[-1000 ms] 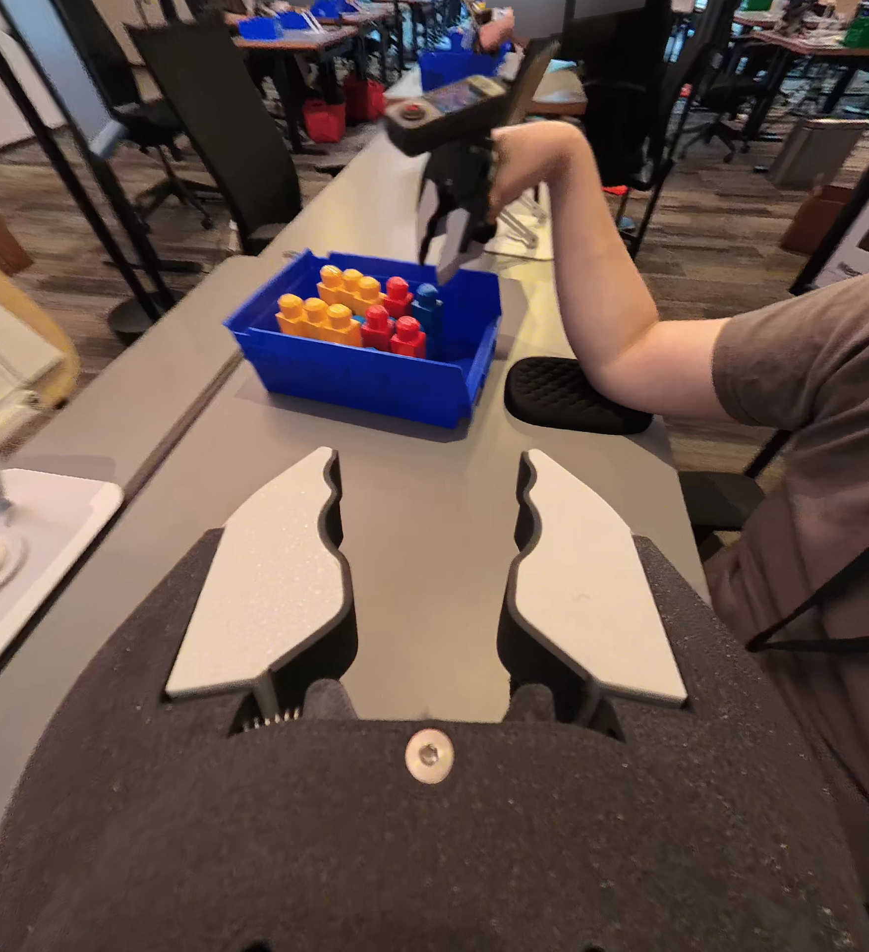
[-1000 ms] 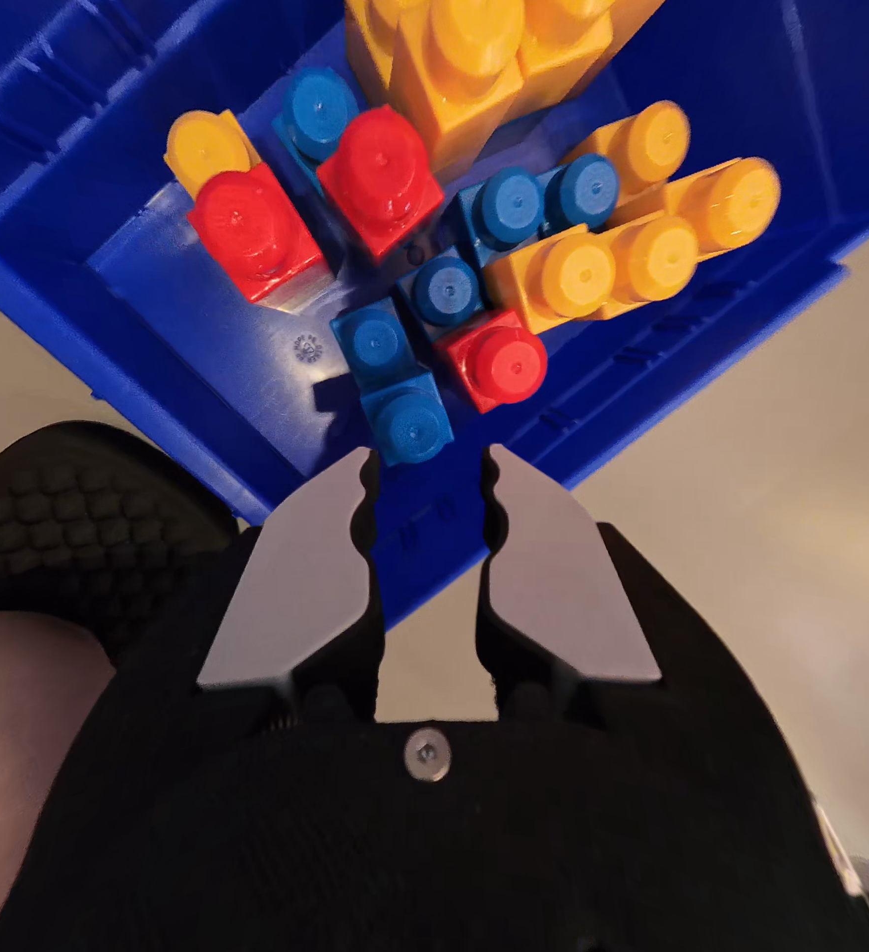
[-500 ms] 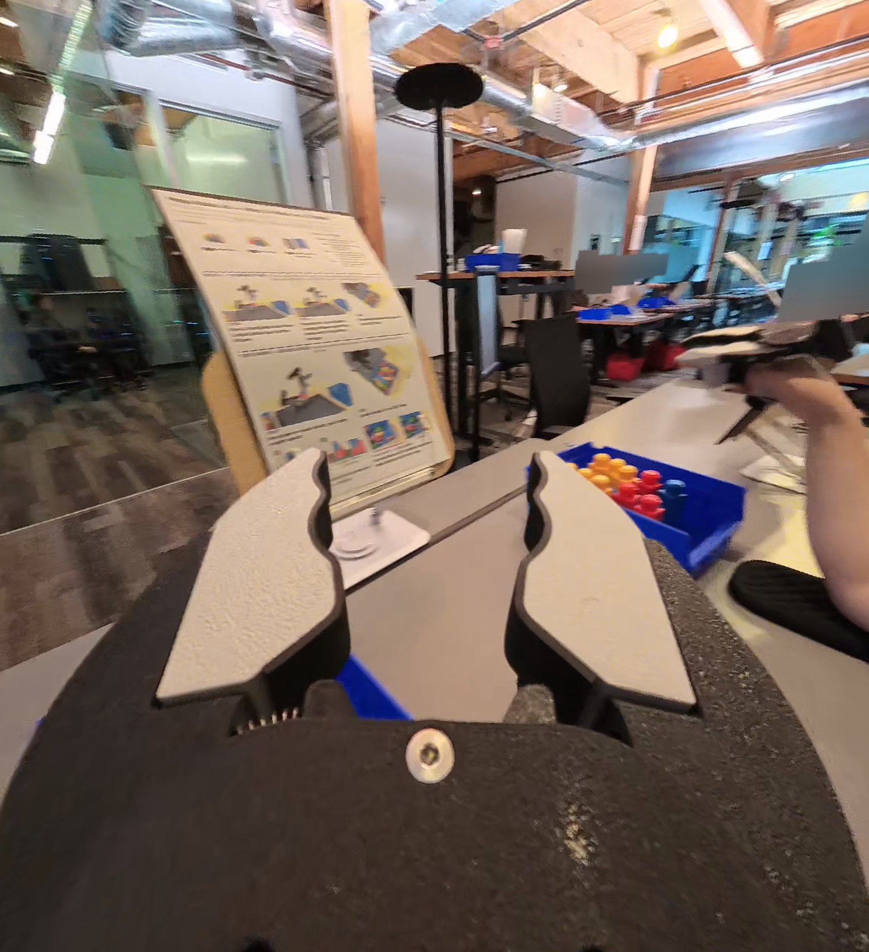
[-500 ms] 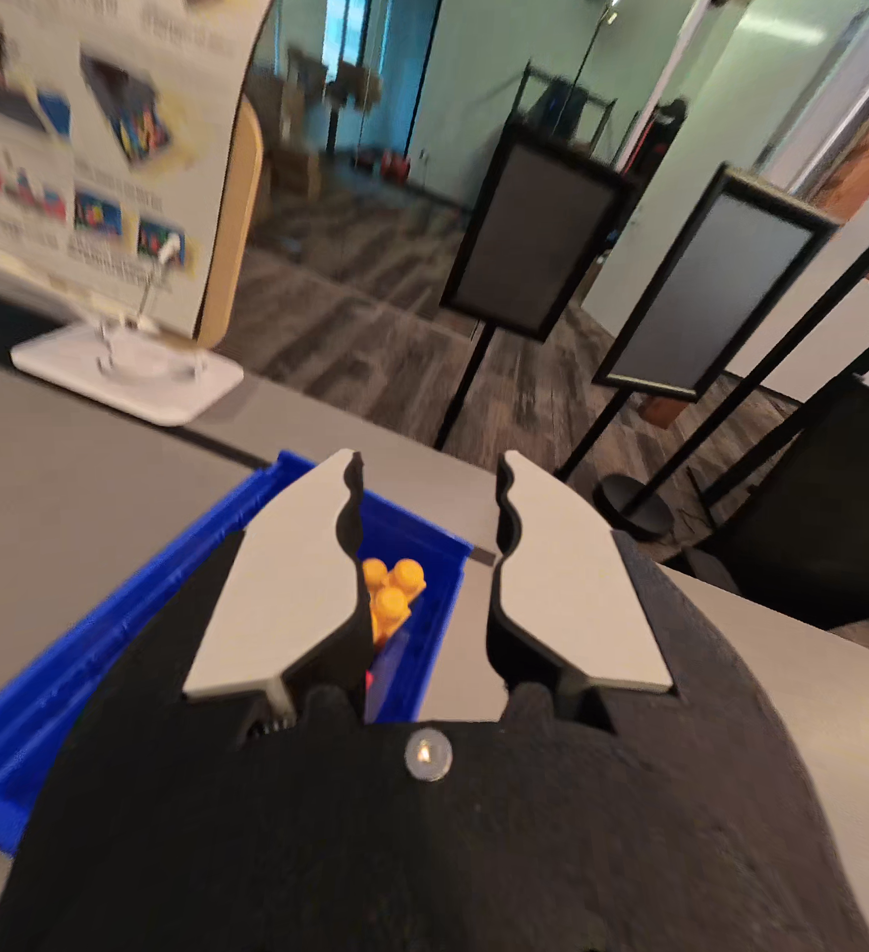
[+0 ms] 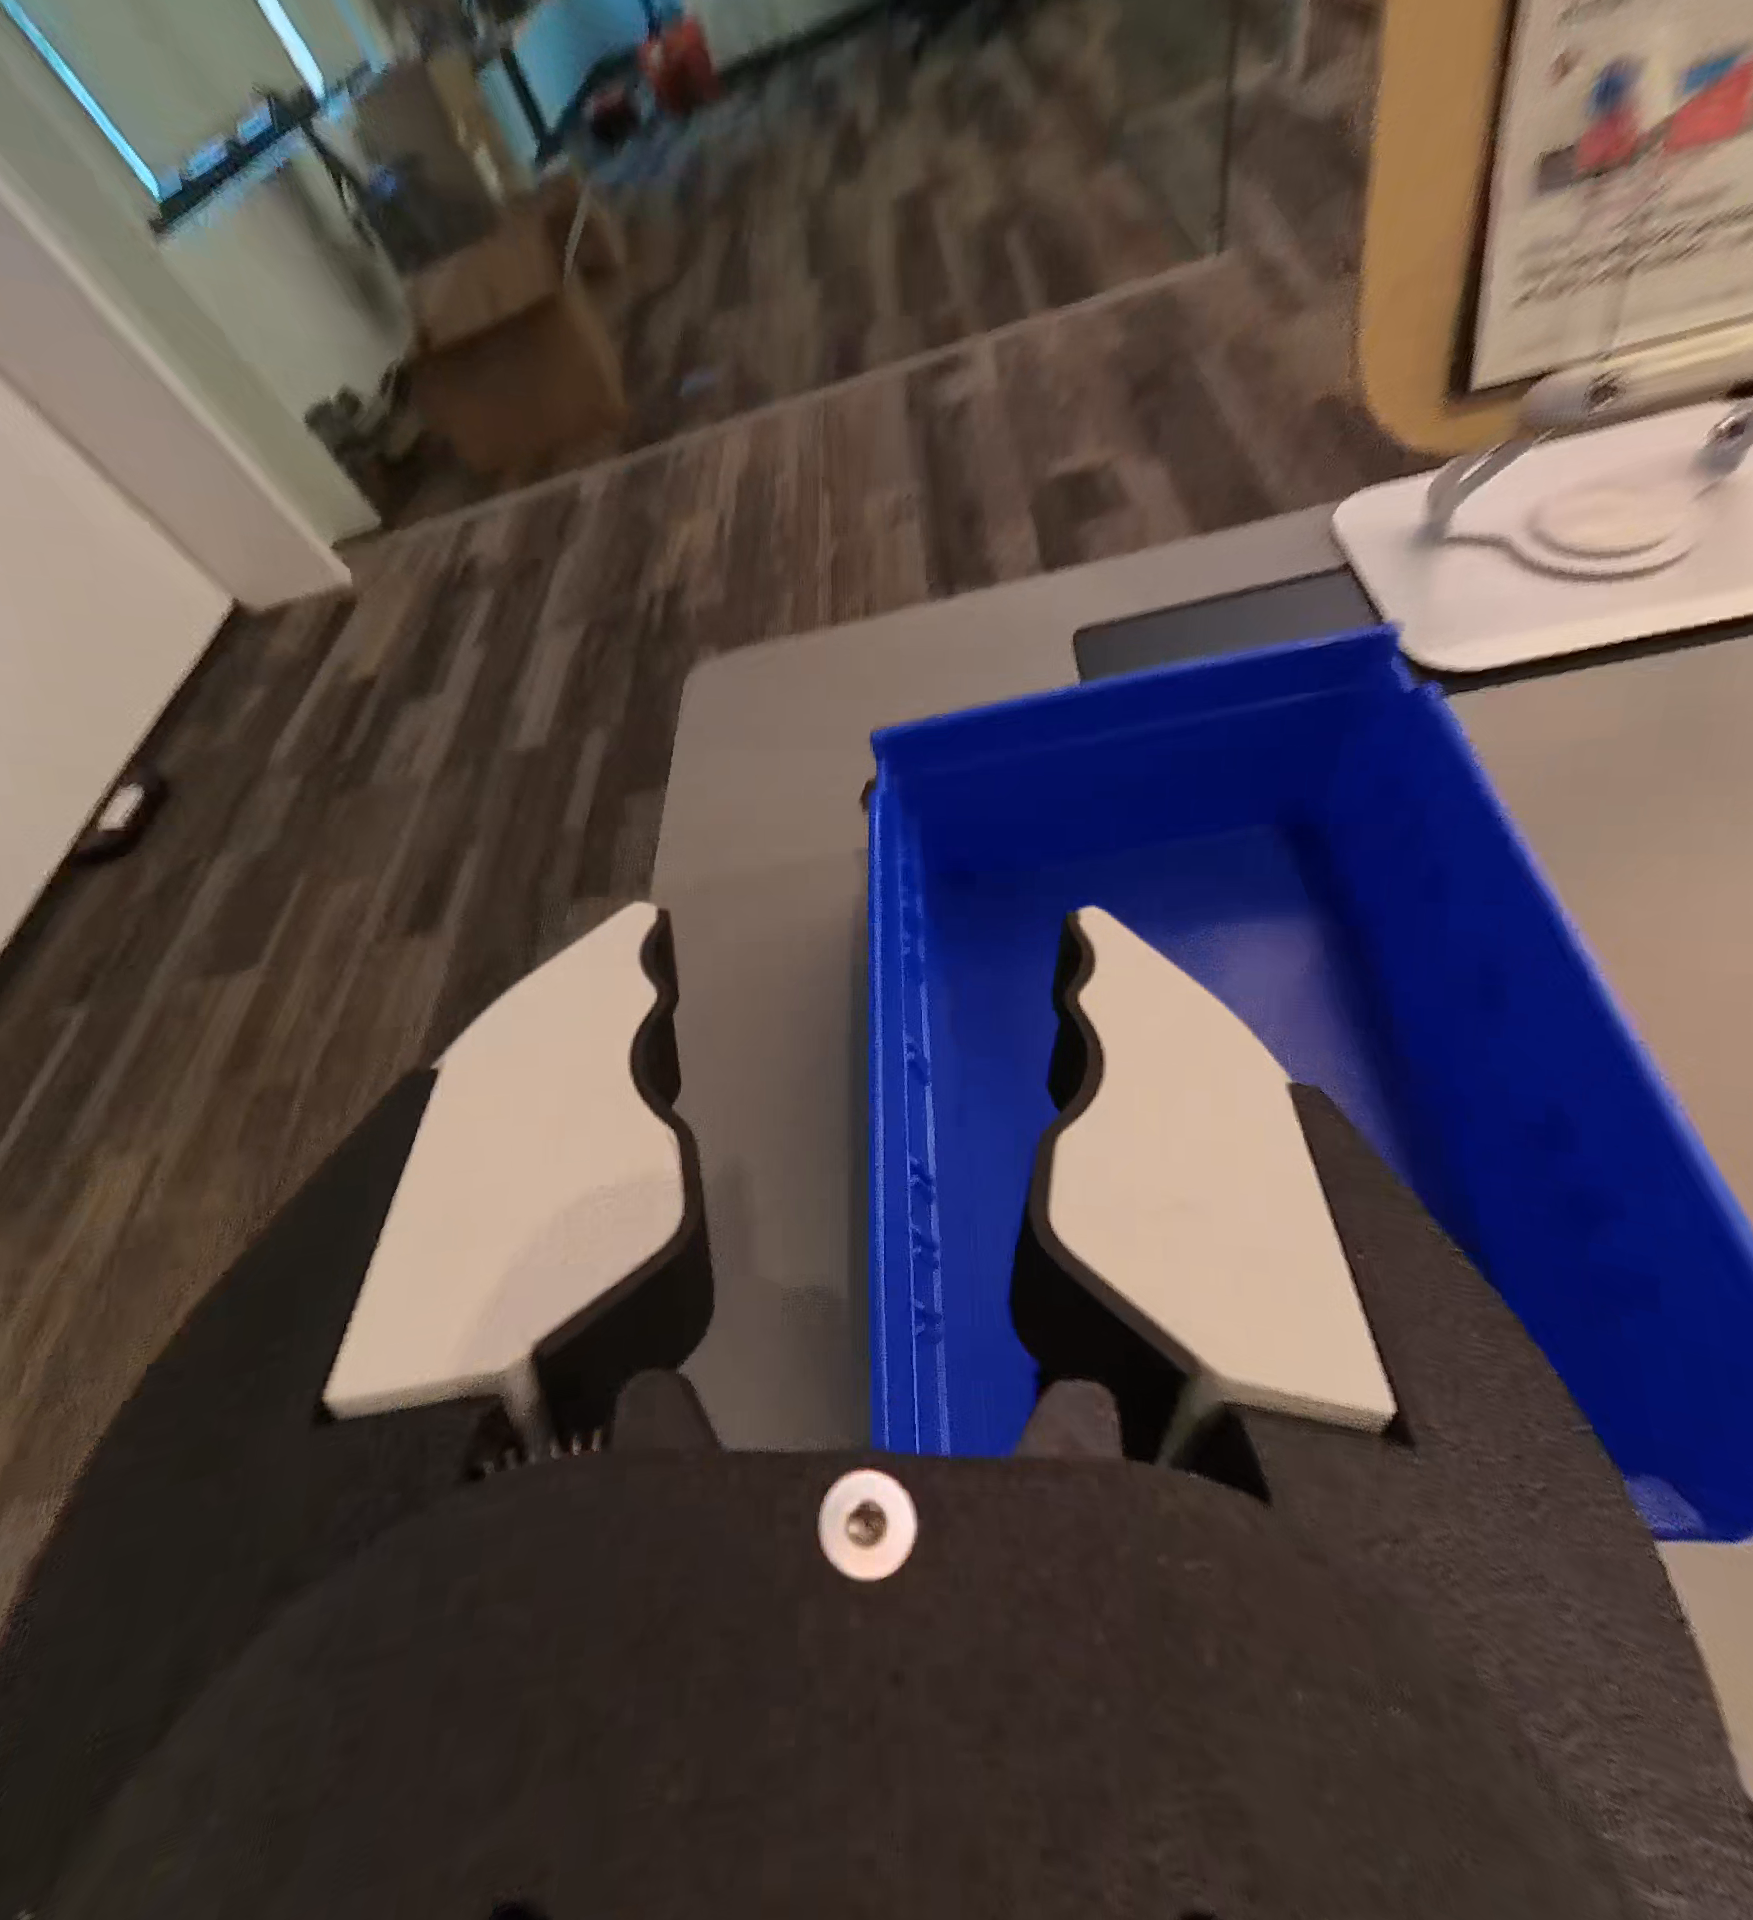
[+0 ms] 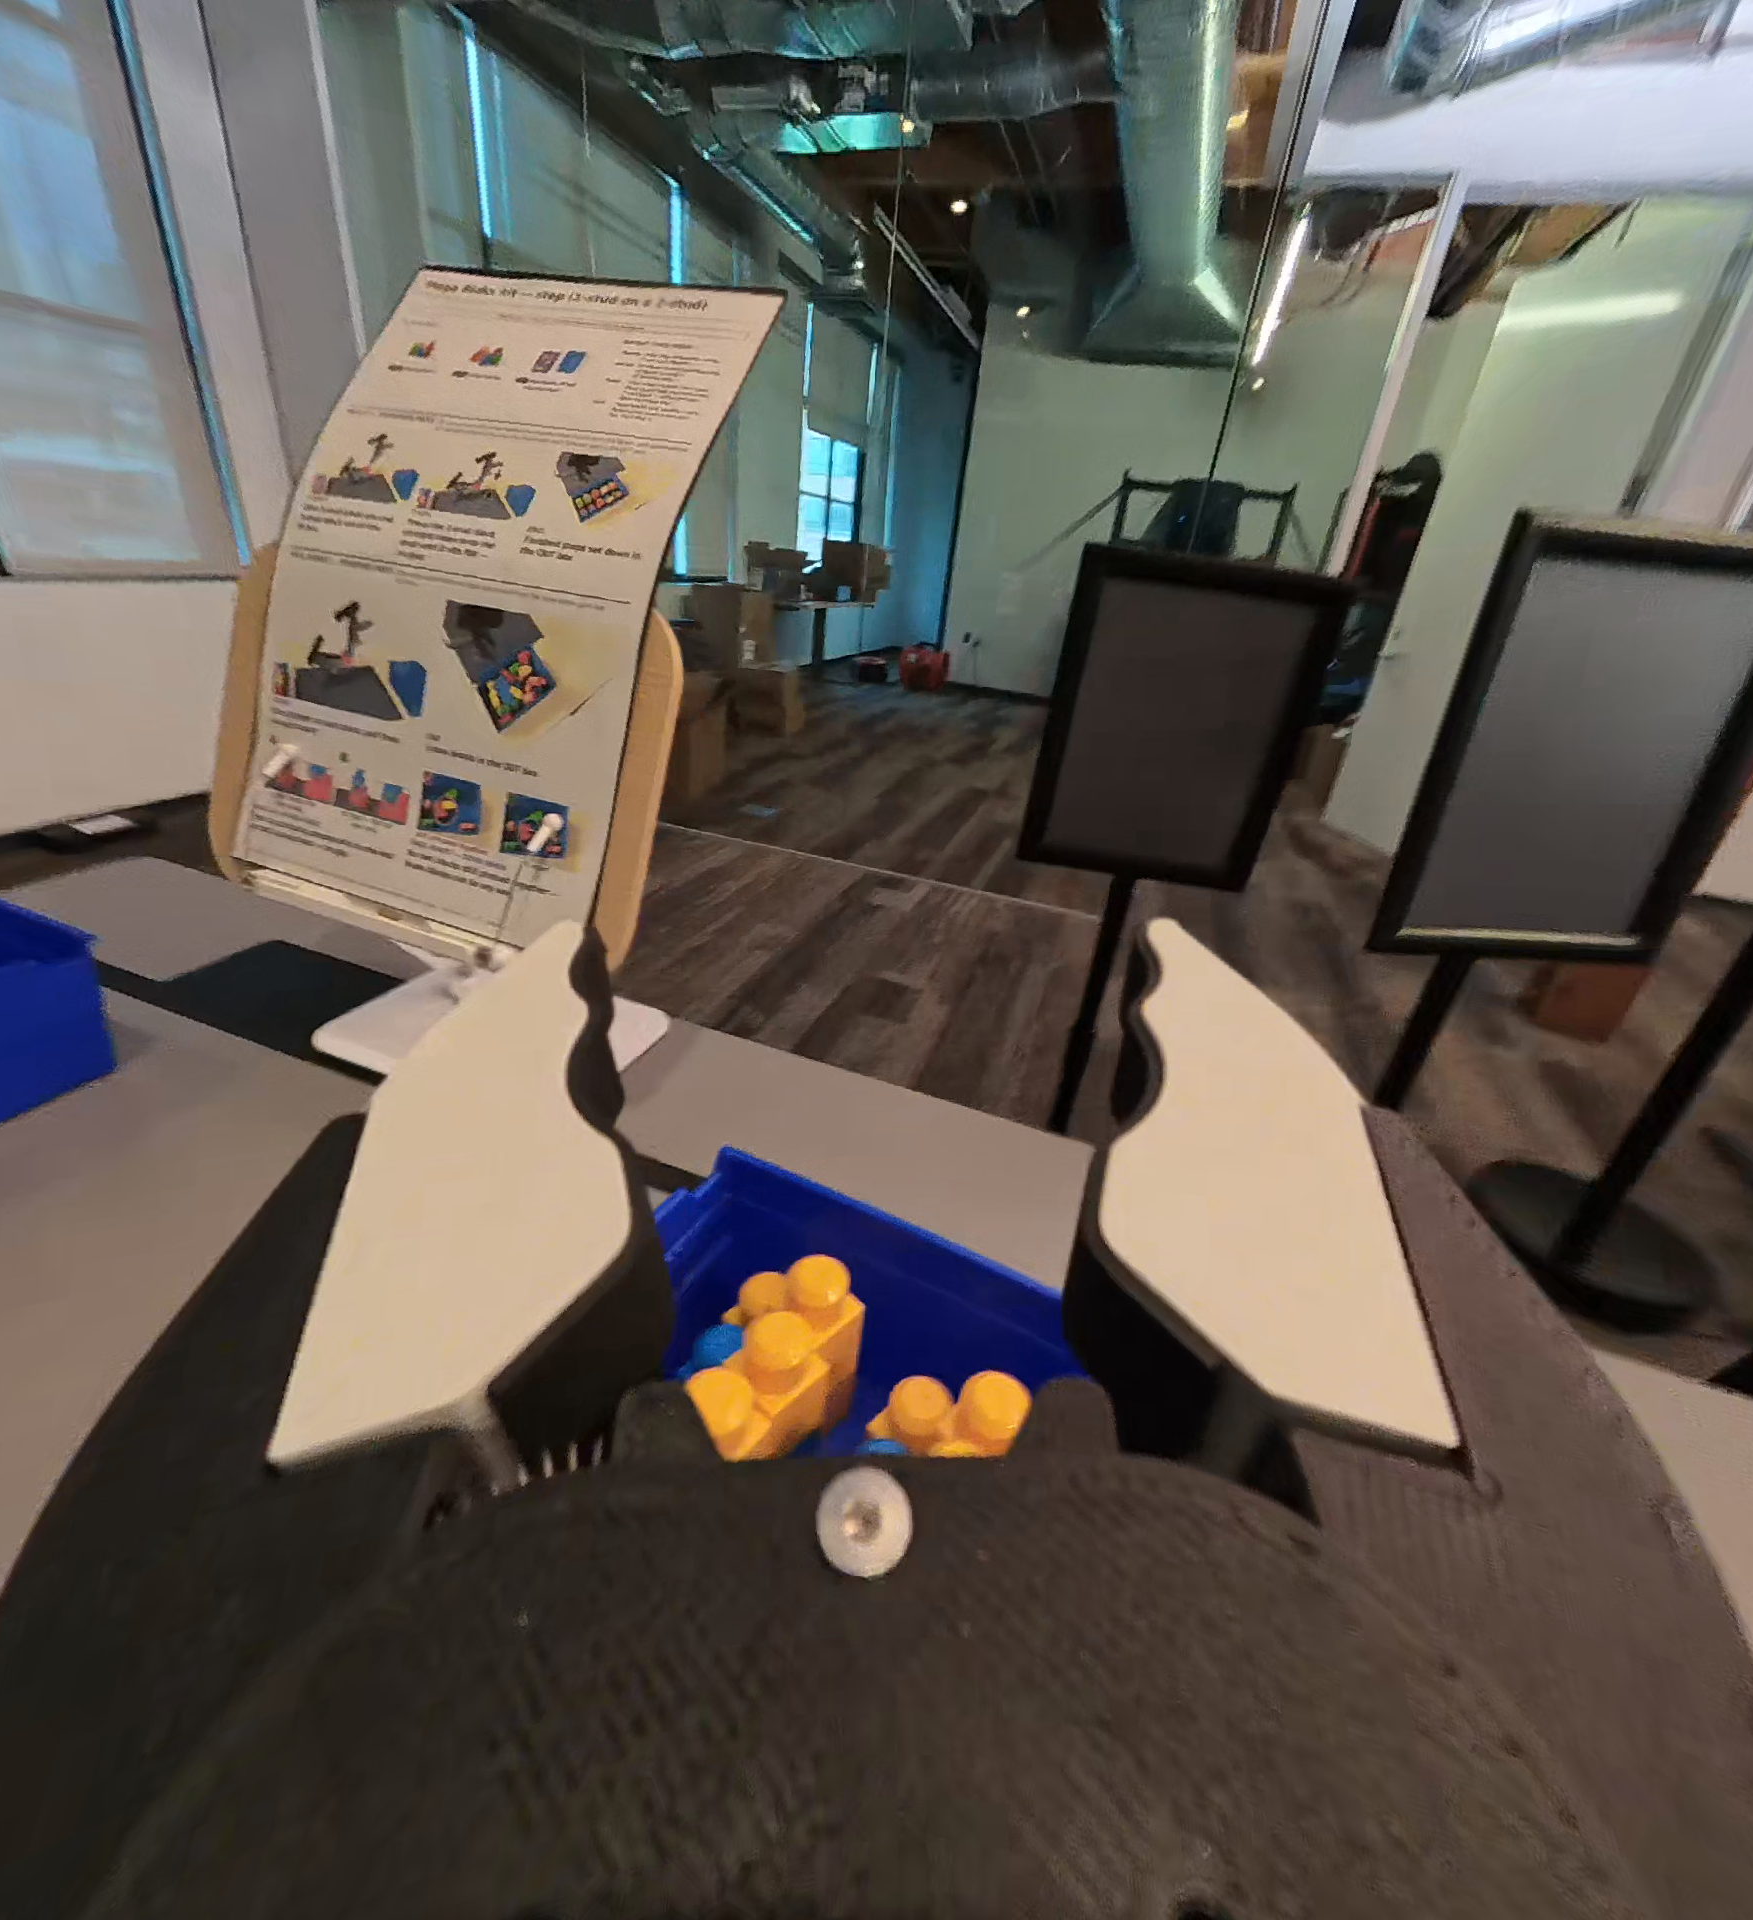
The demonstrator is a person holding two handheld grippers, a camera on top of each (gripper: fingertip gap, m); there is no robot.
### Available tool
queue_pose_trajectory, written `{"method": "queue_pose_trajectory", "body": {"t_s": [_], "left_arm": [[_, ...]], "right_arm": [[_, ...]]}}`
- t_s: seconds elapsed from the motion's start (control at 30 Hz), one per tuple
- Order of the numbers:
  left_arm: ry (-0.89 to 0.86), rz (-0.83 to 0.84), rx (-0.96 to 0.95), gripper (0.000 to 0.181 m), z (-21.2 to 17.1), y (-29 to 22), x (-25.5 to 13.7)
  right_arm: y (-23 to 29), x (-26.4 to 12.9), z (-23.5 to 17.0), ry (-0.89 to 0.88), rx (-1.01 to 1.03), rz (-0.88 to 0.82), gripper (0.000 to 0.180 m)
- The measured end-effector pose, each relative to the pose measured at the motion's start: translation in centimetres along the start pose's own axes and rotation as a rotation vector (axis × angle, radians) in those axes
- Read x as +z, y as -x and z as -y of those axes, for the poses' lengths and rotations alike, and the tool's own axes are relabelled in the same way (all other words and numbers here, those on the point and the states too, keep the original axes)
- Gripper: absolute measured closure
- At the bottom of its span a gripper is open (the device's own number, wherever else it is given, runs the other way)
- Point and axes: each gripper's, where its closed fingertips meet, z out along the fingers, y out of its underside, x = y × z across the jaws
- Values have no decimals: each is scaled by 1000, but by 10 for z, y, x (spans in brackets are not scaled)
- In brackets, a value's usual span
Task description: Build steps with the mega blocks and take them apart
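Grey table (image 5: 768, 935): blue bin (image 5: 1474, 1039) beneath open left gripper (image 5: 864, 920).

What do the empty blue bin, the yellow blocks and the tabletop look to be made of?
Empty blue bin: looks like rigid moulded plastic, uniform colour with a soft sheen and ribbed marks on one inner wall.
Yellow blocks: apparently glossy moulded plastic, with rounded studs and small highlights.
Tabletop: flat, matte grey, probably laminate; the blur leaves this open.
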Motion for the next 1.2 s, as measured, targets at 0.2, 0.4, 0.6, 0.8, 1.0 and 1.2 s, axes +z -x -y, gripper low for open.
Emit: {"method": "queue_pose_trajectory", "body": {"t_s": [0.2,0.4,0.6,0.8,1.0,1.2], "left_arm": [[233,-36,-92,106,-54,7,34],[438,-131,-166,110,-100,1,48],[500,-138,-210,122,-114,1,54],[638,-119,-190,127,-138,0,53],[743,-111,-201,135,-157,1,50],[793,-118,-220,141,-166,-1,51]], "right_arm": [[-79,-20,-126,661,53,-334,92],[-76,-31,-180,919,214,-316,103],[-67,-47,-209,1113,225,-285,111],[-61,-51,-235,1233,254,-253,121],[-58,-57,-256,1331,271,-229,132],[-48,-58,-264,1375,313,-160,162]]}}
